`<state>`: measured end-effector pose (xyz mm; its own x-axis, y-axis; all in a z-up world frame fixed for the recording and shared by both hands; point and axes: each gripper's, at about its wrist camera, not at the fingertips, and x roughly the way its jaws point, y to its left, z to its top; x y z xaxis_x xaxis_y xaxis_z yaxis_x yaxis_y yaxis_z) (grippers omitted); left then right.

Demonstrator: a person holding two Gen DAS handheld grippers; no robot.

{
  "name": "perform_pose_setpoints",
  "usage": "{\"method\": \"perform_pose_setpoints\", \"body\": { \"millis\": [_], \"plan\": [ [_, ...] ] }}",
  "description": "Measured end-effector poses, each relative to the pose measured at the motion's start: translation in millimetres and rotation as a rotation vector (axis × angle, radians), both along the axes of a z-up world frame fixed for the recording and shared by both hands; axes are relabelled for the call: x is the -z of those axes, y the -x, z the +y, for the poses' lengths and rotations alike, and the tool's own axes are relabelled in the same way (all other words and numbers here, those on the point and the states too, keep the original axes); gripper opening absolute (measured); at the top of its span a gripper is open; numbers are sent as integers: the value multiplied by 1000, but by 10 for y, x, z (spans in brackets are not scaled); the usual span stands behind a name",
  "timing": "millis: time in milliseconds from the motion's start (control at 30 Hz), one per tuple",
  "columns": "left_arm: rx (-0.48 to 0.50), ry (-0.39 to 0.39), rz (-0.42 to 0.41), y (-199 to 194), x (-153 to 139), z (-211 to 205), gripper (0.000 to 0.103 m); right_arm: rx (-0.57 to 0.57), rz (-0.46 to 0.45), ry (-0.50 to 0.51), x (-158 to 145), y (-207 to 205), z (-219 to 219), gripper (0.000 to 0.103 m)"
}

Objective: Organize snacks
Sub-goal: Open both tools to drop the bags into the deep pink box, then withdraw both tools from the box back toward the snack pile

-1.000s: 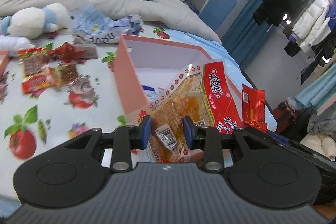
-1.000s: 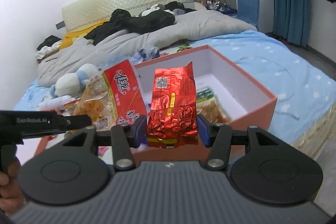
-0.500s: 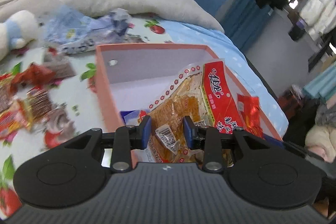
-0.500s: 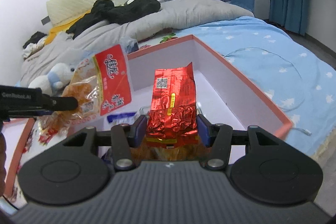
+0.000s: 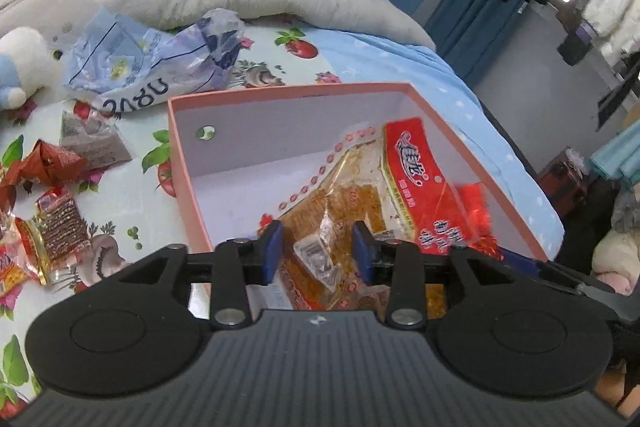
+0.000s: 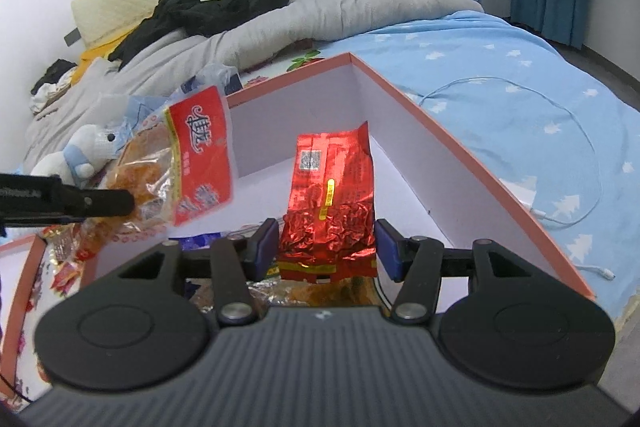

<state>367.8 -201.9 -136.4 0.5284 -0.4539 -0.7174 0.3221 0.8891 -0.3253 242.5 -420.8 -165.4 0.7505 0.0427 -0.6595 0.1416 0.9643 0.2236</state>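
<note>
Because both packs are meant for the box [image 5: 188, 183], each is kept clamped over its cavity: the snack bag [image 5: 360, 211] by the left gripper [image 5: 318, 251], the foil pack [image 6: 330, 203] by the right gripper [image 6: 326, 247]. More snacks [image 5: 52, 235] are left on the bed [image 5: 132, 187].

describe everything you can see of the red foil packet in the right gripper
The red foil packet is a crinkled, shiny metallic pouch with a flat sealed top, a grey QR code near the top and a small yellow label. It stands upright between the right gripper pads, held at its lower part, above the open pink box. More snacks lie beneath it.
</note>
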Motion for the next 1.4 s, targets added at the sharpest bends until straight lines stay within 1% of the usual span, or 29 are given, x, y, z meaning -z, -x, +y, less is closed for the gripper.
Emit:
{"method": "perform_pose_setpoints", "body": {
  "millis": [33,67,100,167,400,633,733,833,1000,1067,1167,1400],
  "plan": [
    [-9,-8,-11,39,-38,14,63,-3,-2,1,-23,27,11,60],
    [-21,-15,-28,76,-81,31,69,-2,-3,4,-42,47,16,64],
    [-29,-17,-43,119,-133,53,69,2,-7,8,-74,81,31,69],
    [-29,-7,-61,220,-243,105,69,1,-17,11,-138,161,58,71],
    [-60,-1,-122,713,-598,375,69,-8,-77,-10,-411,533,181,71],
    [-82,-4,-170,1340,-798,670,69,-42,-135,-24,-634,913,408,71],
    [-96,-24,-183,1583,-844,774,69,-47,-150,-35,-688,1061,506,71],
    [-122,-12,-191,1793,-889,909,69,-76,-155,-54,-716,1189,602,71],
    [-170,-15,-210,2146,-930,1095,69,-115,-157,-49,-721,1396,765,71],
    [-187,-16,-210,2269,-923,1162,69,-125,-149,-51,-701,1451,832,71],
    [-207,-40,-214,2464,-895,1244,69,-139,-145,-52,-690,1527,939,71],
    [-236,-89,-221,2867,-795,1402,69,-182,-177,-16,-775,1816,1159,71]
  ]
}}
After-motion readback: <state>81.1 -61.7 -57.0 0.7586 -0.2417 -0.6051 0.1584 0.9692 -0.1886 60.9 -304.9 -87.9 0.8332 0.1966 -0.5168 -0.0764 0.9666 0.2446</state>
